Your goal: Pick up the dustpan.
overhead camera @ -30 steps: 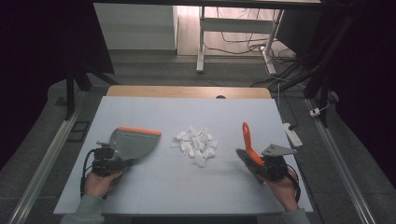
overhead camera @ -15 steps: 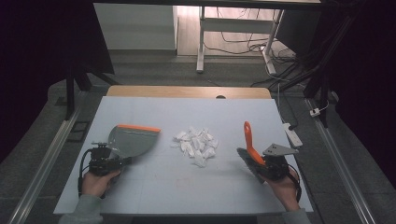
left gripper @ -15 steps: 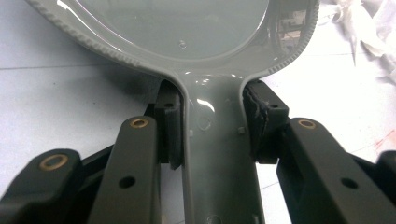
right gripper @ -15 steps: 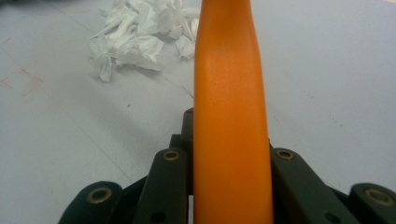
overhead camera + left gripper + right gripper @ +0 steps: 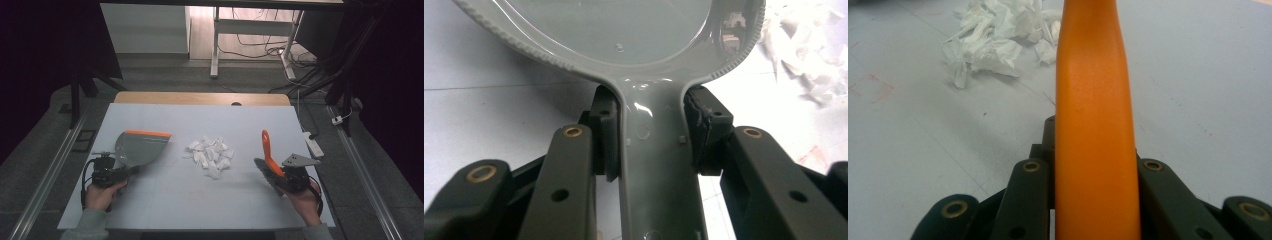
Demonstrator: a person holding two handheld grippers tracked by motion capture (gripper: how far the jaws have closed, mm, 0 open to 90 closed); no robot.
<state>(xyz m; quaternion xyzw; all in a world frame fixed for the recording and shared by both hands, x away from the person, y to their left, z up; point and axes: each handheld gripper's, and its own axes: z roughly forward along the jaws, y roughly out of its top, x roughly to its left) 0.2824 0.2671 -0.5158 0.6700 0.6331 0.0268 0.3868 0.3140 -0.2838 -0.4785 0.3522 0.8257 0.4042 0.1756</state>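
A grey dustpan [image 5: 140, 147] with an orange lip lies flat on the white table [image 5: 165, 200] at the left, its mouth turned toward a pile of white paper scraps [image 5: 210, 152] in the middle. My left gripper [image 5: 117, 172] is shut on the dustpan's handle. In the left gripper view both pads clamp the neck of the dustpan [image 5: 624, 30], and the scraps [image 5: 804, 50] lie at the upper right. My right gripper [image 5: 282, 175] is shut on a brush with an orange handle [image 5: 269, 150], held tilted up right of the pile. In the right gripper view the handle [image 5: 1093, 100] rises between the jaws, with the scraps [image 5: 998, 35] beyond.
The table's far edge is a wooden strip [image 5: 200, 98]. A white power strip [image 5: 312, 145] lies just off the right edge. Metal rails run along the floor on both sides. A desk frame [image 5: 215, 45] and cables stand beyond the table.
The left hand with the dustpan has drifted very slightly to the left. The right hand and the brush have kept still.
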